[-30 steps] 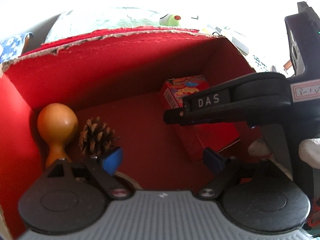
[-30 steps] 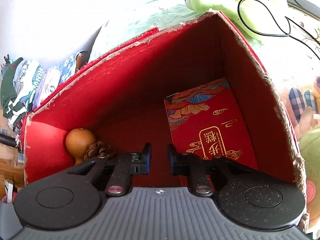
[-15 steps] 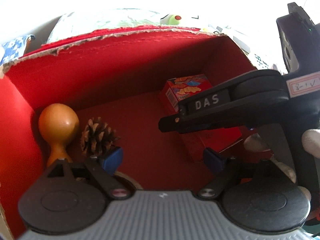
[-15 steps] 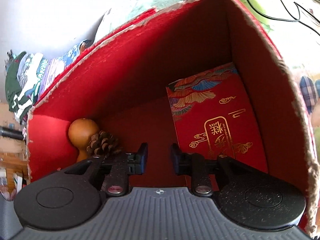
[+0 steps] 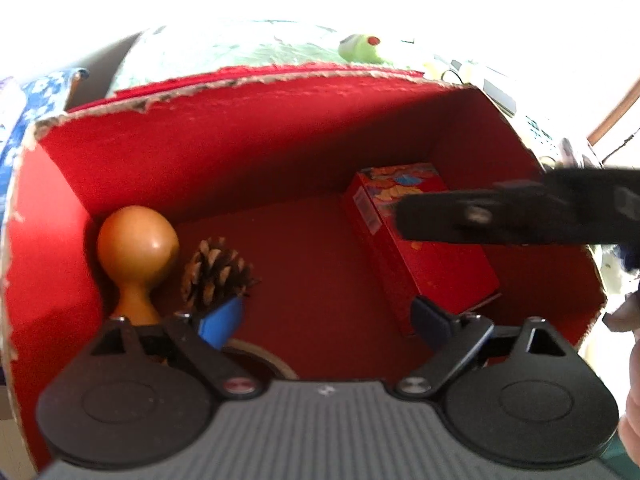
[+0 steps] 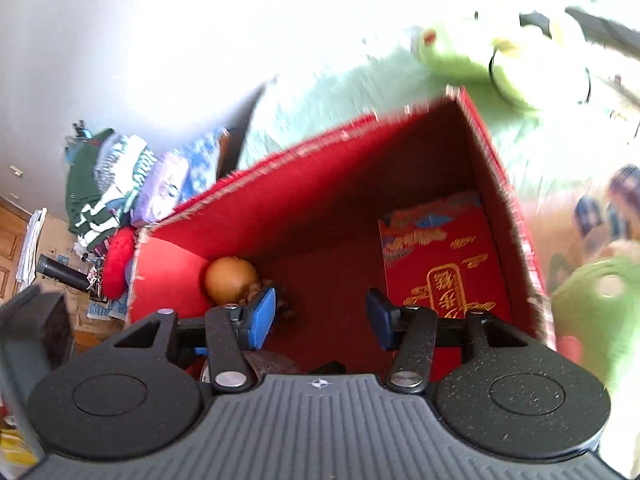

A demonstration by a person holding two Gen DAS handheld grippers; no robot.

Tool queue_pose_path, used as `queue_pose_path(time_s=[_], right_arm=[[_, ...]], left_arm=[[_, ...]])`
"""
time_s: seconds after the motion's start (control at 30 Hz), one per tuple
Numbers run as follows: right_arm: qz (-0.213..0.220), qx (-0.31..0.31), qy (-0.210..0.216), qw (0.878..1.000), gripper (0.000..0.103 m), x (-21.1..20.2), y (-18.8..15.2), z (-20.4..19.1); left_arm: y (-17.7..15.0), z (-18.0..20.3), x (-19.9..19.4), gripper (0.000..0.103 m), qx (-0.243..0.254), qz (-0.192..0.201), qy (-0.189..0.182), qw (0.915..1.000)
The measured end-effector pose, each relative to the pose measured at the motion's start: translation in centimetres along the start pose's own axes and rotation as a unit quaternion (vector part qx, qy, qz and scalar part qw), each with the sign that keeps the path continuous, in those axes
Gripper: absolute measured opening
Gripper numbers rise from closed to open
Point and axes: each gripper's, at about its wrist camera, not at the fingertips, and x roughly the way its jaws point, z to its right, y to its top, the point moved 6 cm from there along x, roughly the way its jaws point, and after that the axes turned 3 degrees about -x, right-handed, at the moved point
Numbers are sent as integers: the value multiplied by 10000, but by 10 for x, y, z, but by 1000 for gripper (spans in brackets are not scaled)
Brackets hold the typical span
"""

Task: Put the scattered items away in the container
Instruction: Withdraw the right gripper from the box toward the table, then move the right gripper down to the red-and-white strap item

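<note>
A red cardboard box is the container. Inside lie an orange wooden gourd, a pine cone and a flat red gift box with gold print, also in the right wrist view. A tape roll shows partly at the near wall. My left gripper is open and empty over the box floor. My right gripper is open and empty above the box's near side; its finger crosses the left wrist view, blurred. The gourd is by its left pad.
The box stands on a pale green bedspread. A green plush toy with a black cable lies behind it. Folded clothes and clutter are at the far left. A person's hand is at the right edge.
My right gripper has opened wide, pulled up and back out of the box, moving fast with blur. The left gripper has stayed open and nearly still.
</note>
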Motion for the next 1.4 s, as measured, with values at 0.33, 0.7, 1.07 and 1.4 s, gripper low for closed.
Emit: queue_pose_path(time_s=[0.33, 0.7, 1.07, 1.4], right_arm=[[1237, -920, -316, 9875, 54, -50, -12, -17], [1807, -902, -390, 9786, 60, -78, -29, -10], [1621, -1066, 66, 9810, 60, -101, -65, -7], [378, -1286, 528, 9896, 60, -80, -119, 9]], left_arm=[[4, 10, -39, 99, -130, 795, 714, 9942], [-13, 24, -90, 100, -298, 1296, 1486, 9799], [-56, 38, -121, 102, -916, 1635, 1994, 9618], [-128, 27, -103, 102, -1776, 930, 2040, 9582]])
